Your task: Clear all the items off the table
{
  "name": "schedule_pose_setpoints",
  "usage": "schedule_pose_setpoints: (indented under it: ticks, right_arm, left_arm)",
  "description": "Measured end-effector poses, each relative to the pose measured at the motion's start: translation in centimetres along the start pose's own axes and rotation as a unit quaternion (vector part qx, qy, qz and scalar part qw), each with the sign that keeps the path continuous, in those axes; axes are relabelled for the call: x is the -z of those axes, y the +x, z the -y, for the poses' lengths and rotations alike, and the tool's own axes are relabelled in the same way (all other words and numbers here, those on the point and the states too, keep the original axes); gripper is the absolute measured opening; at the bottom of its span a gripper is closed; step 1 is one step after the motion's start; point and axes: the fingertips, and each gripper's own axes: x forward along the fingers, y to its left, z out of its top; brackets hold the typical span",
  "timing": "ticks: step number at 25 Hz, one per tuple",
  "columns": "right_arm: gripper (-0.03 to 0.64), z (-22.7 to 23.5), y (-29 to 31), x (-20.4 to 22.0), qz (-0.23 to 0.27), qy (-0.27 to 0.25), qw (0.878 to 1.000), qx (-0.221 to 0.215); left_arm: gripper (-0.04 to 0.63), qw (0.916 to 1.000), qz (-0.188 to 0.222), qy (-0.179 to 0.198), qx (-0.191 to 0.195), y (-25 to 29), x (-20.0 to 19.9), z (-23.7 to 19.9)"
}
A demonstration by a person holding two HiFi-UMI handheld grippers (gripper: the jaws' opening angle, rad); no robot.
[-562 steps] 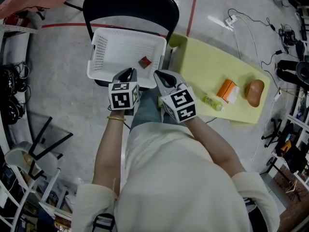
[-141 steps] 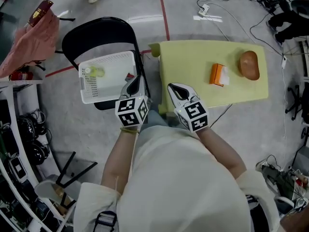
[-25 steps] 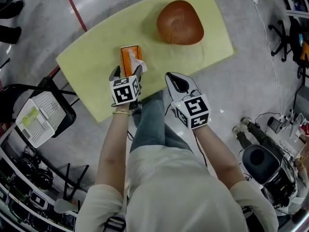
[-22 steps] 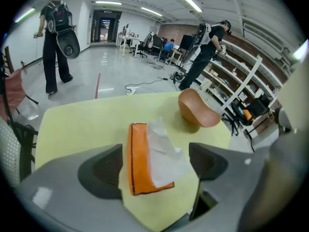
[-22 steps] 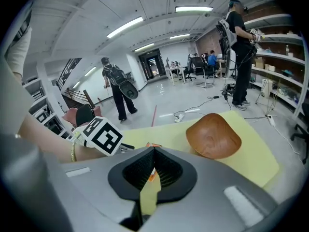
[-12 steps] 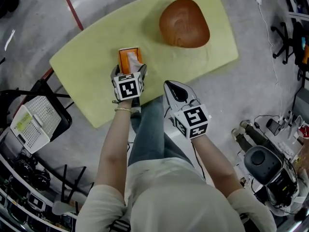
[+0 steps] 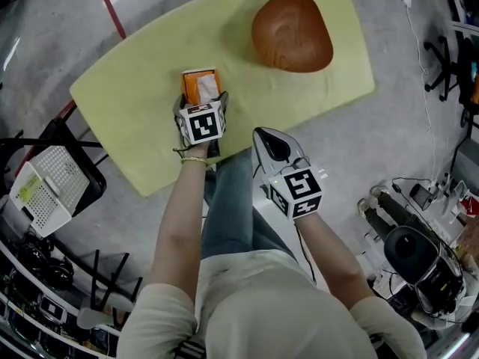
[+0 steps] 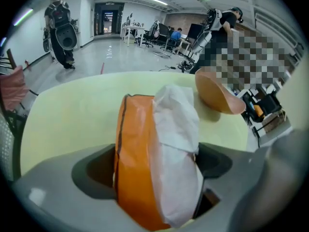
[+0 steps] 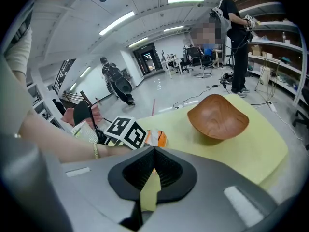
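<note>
Head view: the left gripper (image 7: 201, 105) stands over the near edge of the yellow table (image 7: 120, 103), with one jaw on either side of the orange tissue pack (image 7: 199, 83), which lies on the tabletop. A wooden bowl (image 7: 292, 32) sits further along the same table, well apart from the pack. The right gripper (image 7: 263, 134) hangs just off the table's near edge, above the person's leg. A white basket (image 7: 41, 189) rests on a dark chair at the left. Left gripper view: the jaws are spread wide, having just been opening. The pack is between them, unsqueezed, with white tissue showing along its right side. Right gripper view: the jaws are pressed together at the tips, with nothing between them.
</note>
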Motion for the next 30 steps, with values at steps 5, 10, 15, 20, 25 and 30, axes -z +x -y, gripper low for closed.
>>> schedule_pose_setpoints:
  ticks: [5, 10, 15, 20, 25, 30]
  right_arm:
    - [-0.005, -0.3, 0.1, 0.3, -0.001, 0.003, 1.0, -0.001]
    - [-0.006, -0.2, 0.0, 0.6, -0.002, 0.004, 1.0, -0.001]
    - [-0.006, -0.4, -0.2, 0.5, -0.001, 0.002, 1.0, 0.001]
    - [-0.006, -1.0, -0.8, 0.0, 0.001, -0.008, 1.0, -0.002]
    - [-0.006, -1.7, -1.3, -0.9, 0.007, -0.017, 1.0, -0.003]
    - [-0.006, -2.5, -2.2, -1.6, 0.013, -0.028, 1.0, -0.005]
  left_arm:
    - [0.487, 1.0, -0.001, 0.003, -0.004, 0.2, 0.1, -0.3]
    - [0.447, 0.9998, 0.002, 0.013, -0.013, 0.2, 0.2, -0.4]
    - [0.419, 0.9999, -0.003, 0.009, -0.005, -0.1, 0.1, -0.6]
    - [0.343, 0.9998, -0.011, 0.017, -0.006, -1.0, 0.1, -0.4]
    - [0.277, 0.9997, 0.003, 0.025, -0.008, -2.7, 0.0, -0.6]
    - [0.266, 0.9996, 0.02, 0.021, 0.008, -5.0, -0.2, -0.2]
